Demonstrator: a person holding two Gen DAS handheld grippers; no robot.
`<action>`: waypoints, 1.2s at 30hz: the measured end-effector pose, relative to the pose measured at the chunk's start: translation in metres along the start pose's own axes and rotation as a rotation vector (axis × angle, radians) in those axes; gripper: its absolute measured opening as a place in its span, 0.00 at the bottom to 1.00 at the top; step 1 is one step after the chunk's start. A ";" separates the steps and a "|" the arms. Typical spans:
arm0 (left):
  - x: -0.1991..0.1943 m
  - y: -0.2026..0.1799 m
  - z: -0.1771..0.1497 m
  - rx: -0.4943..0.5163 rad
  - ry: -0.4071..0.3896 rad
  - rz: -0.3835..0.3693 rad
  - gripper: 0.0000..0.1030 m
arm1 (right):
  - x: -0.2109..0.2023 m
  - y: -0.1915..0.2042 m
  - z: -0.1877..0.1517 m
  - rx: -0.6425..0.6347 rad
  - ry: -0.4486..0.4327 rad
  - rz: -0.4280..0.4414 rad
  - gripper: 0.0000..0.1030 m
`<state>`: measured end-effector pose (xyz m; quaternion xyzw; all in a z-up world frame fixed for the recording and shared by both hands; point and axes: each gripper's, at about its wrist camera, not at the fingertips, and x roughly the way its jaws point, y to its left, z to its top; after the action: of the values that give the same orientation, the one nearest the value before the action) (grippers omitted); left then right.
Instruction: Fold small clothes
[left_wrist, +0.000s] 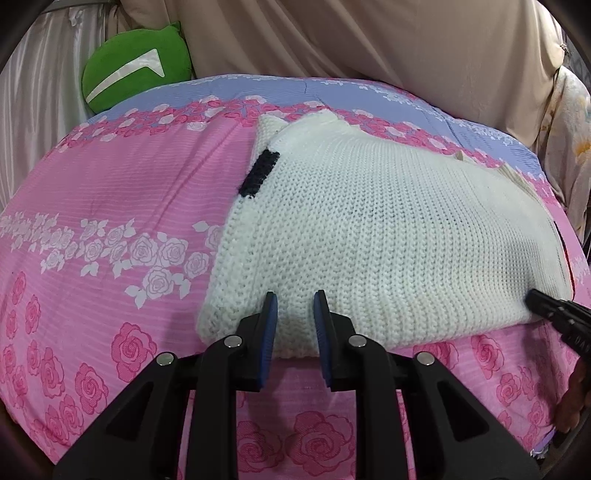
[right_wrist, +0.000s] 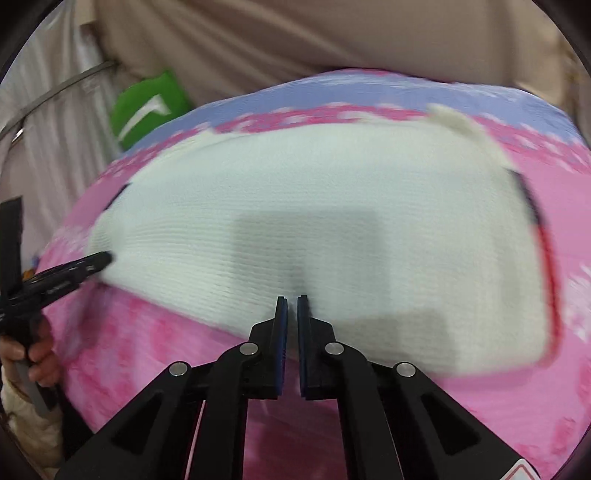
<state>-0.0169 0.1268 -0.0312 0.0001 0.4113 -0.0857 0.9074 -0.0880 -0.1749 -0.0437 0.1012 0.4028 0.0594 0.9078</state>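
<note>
While the cream knit sweater (left_wrist: 369, 236) lies half-folded, left gripper (left_wrist: 295, 299) parted over its hem, right gripper (right_wrist: 292, 301) nearly closed, grasp uncertain; uneven lifting risks skewing the fold.

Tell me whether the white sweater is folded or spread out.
Folded: the white sweater lies as a compact rectangle on the bedspread, no sleeves spread out.

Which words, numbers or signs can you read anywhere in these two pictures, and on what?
Right gripper arm: embossed letters, too small to read.
Left gripper arm: lettering, blurred.
Round green cushion: white angular mark, no words.
Red-edged label on the right gripper's body: cut off, unreadable.
</note>
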 end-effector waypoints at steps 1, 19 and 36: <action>0.000 0.001 0.000 -0.004 0.003 -0.008 0.19 | -0.009 -0.020 -0.004 0.047 -0.001 -0.020 0.00; -0.019 0.043 0.047 -0.248 -0.030 -0.092 0.69 | -0.002 0.055 0.060 -0.079 -0.082 0.075 0.14; 0.019 0.017 0.066 -0.290 0.021 -0.142 0.26 | 0.051 0.044 0.050 -0.038 -0.003 0.202 0.11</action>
<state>0.0477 0.1361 -0.0026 -0.1591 0.4280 -0.0893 0.8852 -0.0179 -0.1293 -0.0369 0.1241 0.3882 0.1580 0.8994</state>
